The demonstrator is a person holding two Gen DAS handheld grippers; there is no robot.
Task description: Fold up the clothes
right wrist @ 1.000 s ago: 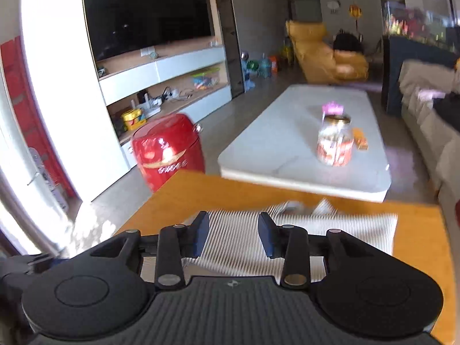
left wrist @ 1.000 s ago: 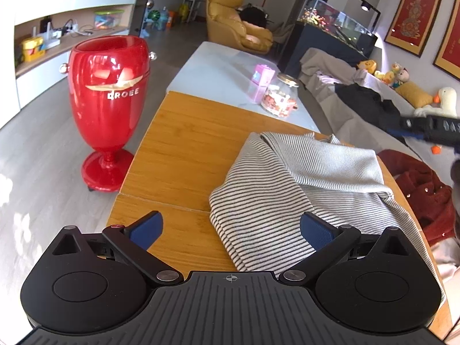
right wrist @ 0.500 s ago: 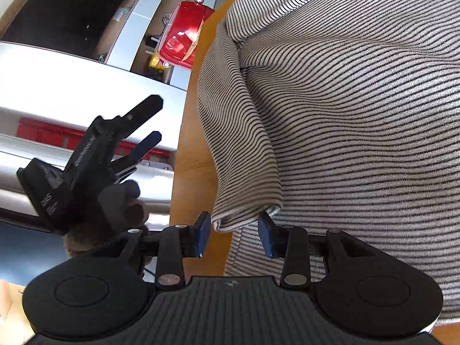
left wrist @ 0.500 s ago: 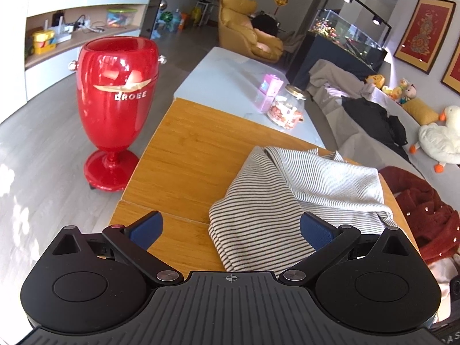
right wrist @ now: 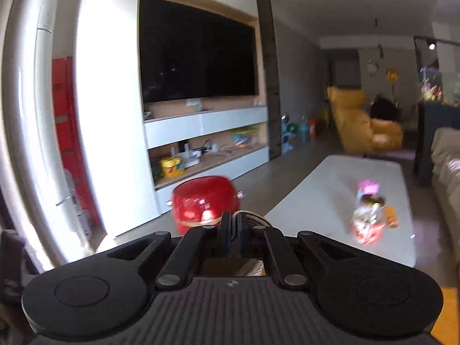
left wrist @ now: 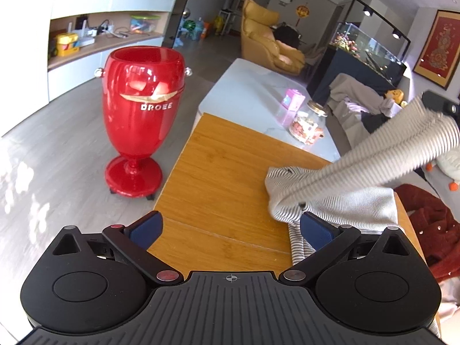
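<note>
A grey-and-white striped garment (left wrist: 339,198) lies at the right side of the wooden table (left wrist: 224,178). Part of it is pulled up and to the right in a taut band (left wrist: 402,141). My left gripper (left wrist: 230,227) is open and empty, low over the table's near edge, its right finger (left wrist: 316,231) against the garment's near edge. My right gripper (right wrist: 233,224) is shut on a bit of the striped cloth (right wrist: 253,218) and held high, facing the room. In the left wrist view it shows dark at the far right (left wrist: 440,105).
A tall red goblet-shaped bin (left wrist: 141,115) stands on the floor left of the table. A white coffee table (left wrist: 253,95) behind holds a jar (left wrist: 306,125) and a pink box (left wrist: 291,102). A red garment (left wrist: 431,227) lies to the right on a sofa.
My right gripper closed on the garment's edge and lifted it up and to the right, so the cloth pulled off the table's left part. My left gripper stayed open and shifted slightly.
</note>
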